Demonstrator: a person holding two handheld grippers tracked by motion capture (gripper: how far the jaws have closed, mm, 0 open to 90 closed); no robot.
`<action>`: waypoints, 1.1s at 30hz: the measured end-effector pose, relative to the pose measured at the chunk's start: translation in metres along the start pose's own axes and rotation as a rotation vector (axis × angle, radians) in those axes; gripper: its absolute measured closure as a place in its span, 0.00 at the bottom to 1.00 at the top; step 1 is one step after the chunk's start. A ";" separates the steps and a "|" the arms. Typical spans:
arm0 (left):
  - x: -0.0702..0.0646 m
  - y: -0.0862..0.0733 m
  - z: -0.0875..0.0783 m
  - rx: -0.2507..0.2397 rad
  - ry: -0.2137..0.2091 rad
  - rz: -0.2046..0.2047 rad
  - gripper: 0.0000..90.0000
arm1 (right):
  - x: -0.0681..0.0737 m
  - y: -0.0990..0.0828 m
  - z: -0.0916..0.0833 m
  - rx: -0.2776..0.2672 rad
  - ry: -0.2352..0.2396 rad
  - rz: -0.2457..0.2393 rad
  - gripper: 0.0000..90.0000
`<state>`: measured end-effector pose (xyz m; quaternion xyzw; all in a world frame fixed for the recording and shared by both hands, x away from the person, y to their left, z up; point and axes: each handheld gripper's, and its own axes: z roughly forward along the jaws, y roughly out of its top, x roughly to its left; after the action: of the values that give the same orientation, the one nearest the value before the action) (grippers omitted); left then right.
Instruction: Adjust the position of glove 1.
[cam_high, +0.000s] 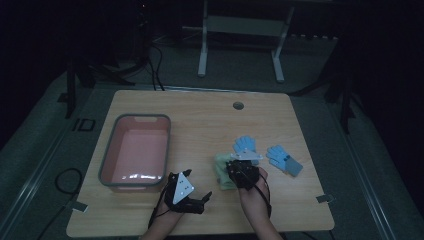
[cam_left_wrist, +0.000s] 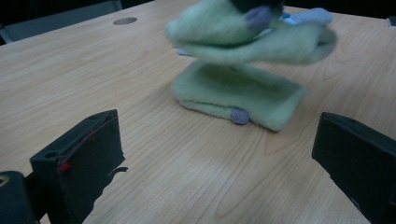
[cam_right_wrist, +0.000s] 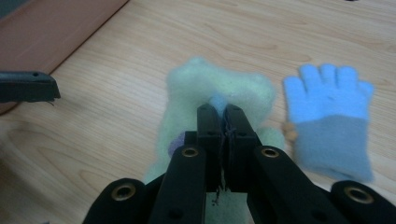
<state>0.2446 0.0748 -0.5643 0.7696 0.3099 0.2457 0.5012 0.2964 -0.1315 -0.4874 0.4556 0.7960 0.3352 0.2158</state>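
Green glove (cam_right_wrist: 205, 88) pinched in the right gripper (cam_right_wrist: 218, 109), jaws clamped, lifted clear of its mate on the table (cam_high: 200, 125), likely bound for the pink bin (cam_high: 107, 155). Left gripper (cam_high: 200, 199) idles beside, jaws apart, empty.

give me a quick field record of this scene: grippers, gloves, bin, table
right gripper: jaws shut on a green glove, lifted off the table
left gripper: jaws open, nothing between them, low over the table
second green glove: flat on the table under the lifted one
blue gloves: one beside the green ones, another further right, both lying flat
pink bin: left side of the table, nothing in it
table: light wood
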 end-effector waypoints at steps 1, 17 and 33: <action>0.000 0.000 0.000 0.000 0.000 0.001 0.02 | 0.001 0.000 0.002 0.003 0.001 0.001 0.97; 0.000 0.000 0.000 0.005 -0.004 0.005 0.02 | 0.002 -0.016 0.022 0.058 -0.041 -0.042 0.96; -0.001 0.000 0.001 0.011 -0.002 0.009 0.02 | -0.013 -0.022 0.031 0.068 0.070 -0.035 0.82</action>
<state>0.2447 0.0733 -0.5643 0.7740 0.3071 0.2456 0.4963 0.3101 -0.1397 -0.5239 0.4366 0.8218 0.3198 0.1781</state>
